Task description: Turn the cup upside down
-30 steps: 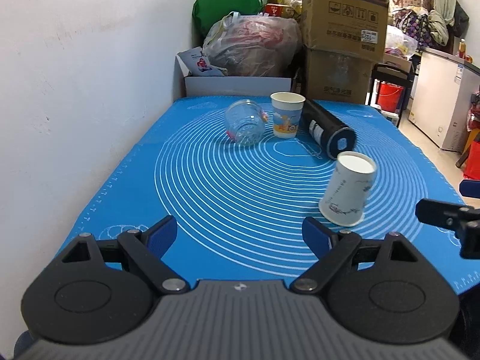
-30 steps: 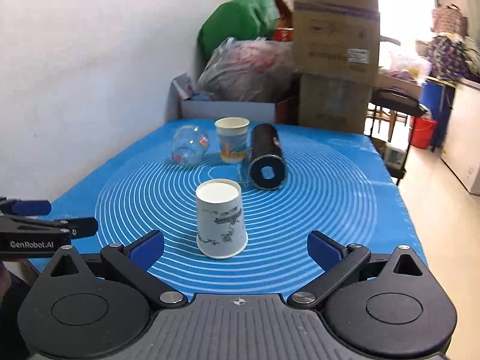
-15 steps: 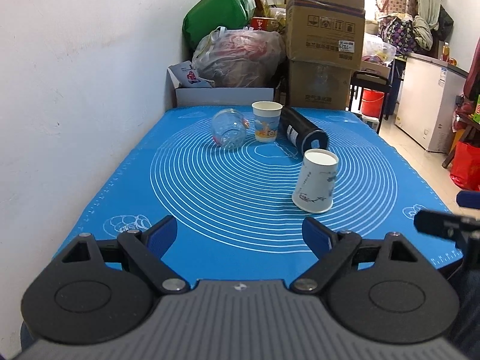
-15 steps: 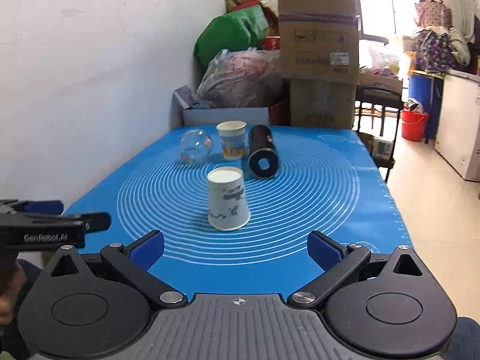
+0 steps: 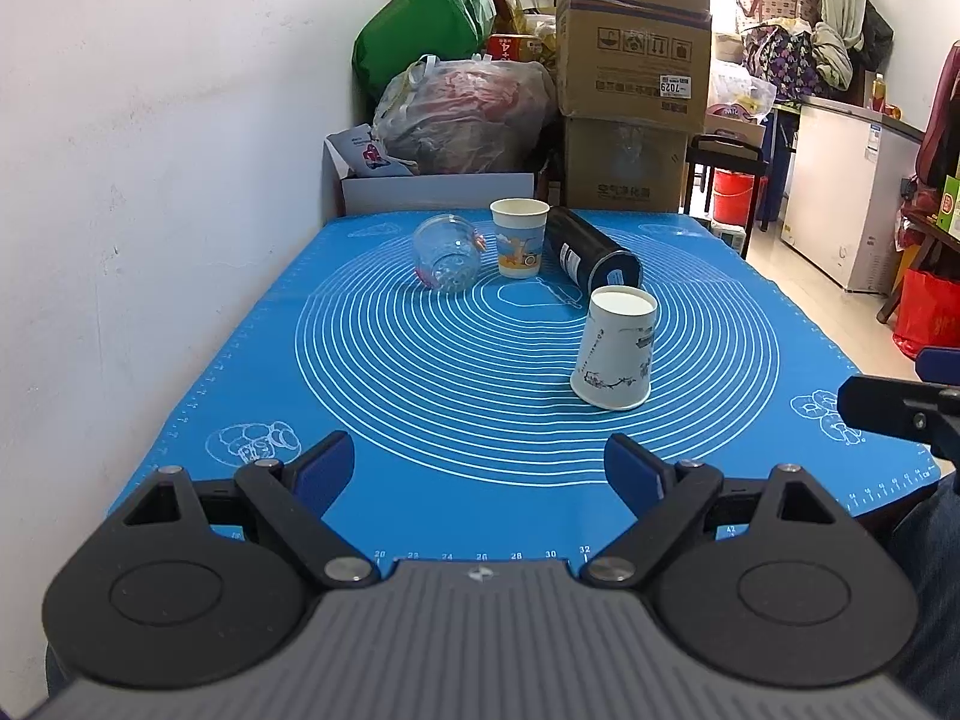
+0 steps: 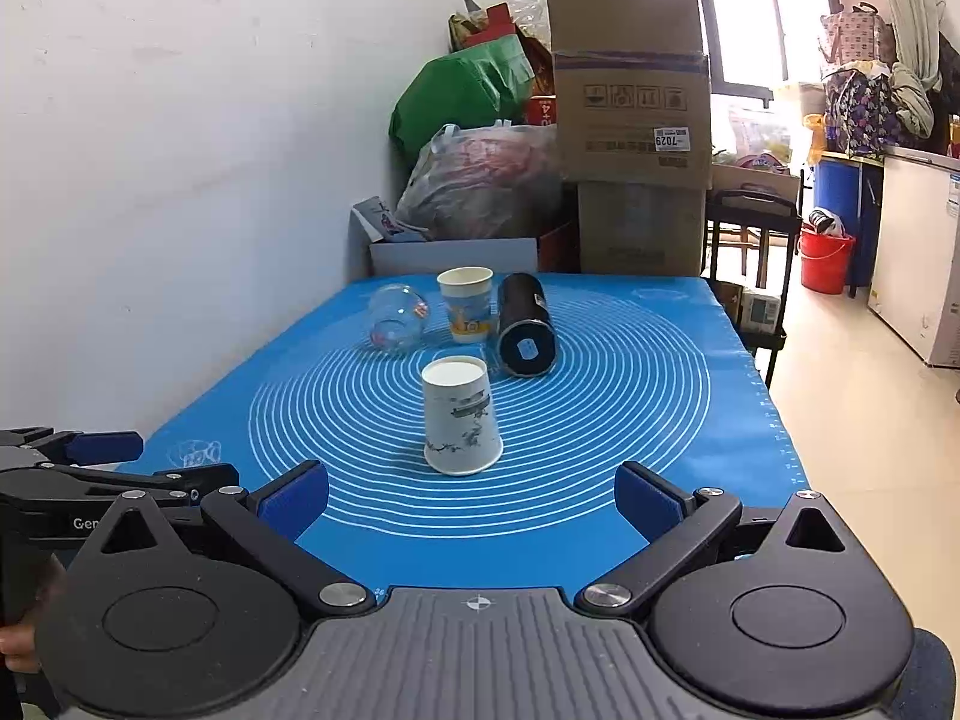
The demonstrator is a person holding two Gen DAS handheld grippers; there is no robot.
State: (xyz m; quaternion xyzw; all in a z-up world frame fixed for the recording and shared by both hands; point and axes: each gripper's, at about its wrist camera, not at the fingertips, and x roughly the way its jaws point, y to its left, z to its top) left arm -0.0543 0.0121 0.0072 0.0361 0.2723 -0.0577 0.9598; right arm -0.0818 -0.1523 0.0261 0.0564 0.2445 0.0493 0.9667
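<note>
Right wrist: cup (image 6: 461,417) mid-mat (image 6: 630,420), inverted

Both grippers sit farther back from the upturned white cup (image 6: 461,417) than a second ago; it now appears smaller, mid-frame.

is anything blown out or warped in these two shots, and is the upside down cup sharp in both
Right wrist view: the window is blown out to white, and the wall edges bow with fisheye distortion. Left wrist view: light is more even, though the same bowing bends the blue mat near the frame edges. The white paper cup is sharp in both, casting only a soft shadow.
</note>
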